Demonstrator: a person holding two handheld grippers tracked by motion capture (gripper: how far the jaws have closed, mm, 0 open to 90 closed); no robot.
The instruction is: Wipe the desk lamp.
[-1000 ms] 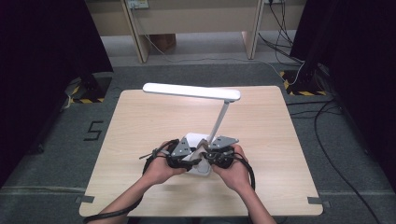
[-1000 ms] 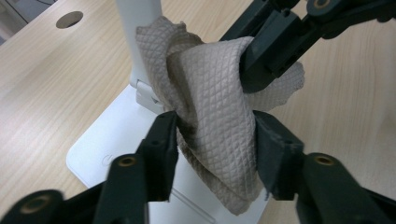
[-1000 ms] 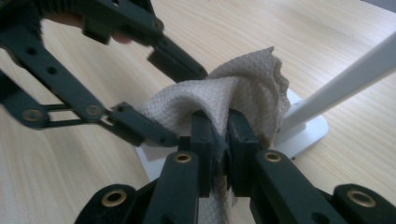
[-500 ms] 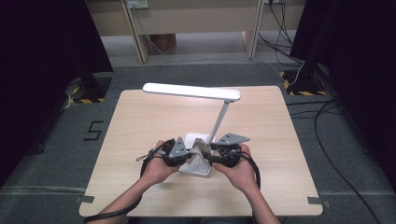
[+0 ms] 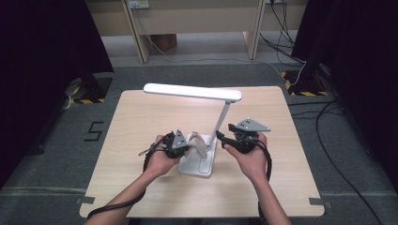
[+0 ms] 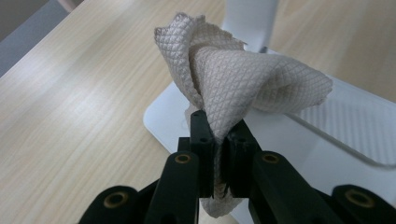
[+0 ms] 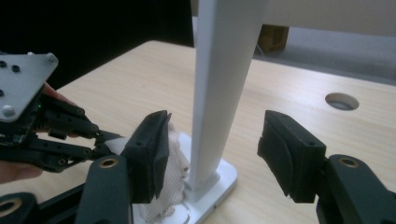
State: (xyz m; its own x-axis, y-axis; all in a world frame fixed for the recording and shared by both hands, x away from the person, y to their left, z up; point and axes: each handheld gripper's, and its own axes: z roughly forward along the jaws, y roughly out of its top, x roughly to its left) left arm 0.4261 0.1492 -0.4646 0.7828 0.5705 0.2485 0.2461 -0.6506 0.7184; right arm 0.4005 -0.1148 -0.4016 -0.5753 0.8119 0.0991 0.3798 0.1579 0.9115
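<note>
A white desk lamp stands on the wooden table [image 5: 136,126], with its base [image 5: 199,163] between my hands and its stem [image 5: 222,119] rising to a long flat head [image 5: 192,92]. My left gripper [image 5: 187,149] [image 6: 219,133] is shut on a beige waffle-weave cloth [image 6: 243,74] [image 5: 198,143], bunched up over the lamp base [image 6: 322,140]. My right gripper [image 5: 220,137] [image 7: 212,154] is open and its jaws have just been opening. The lamp stem [image 7: 224,70] rises between them, untouched. The cloth [image 7: 175,140] shows behind its left jaw.
A round cable hole [image 7: 342,101] is cut into the table beyond the lamp. The table's near edge [image 5: 202,213] runs under my forearms. Desk legs and cables stand on the grey floor [image 5: 206,70] behind the table.
Both grippers were close together at the cloth. The right gripper has let go, opened, and moved right and up beside the stem. The left gripper has shut on the cloth and shifted slightly left.
</note>
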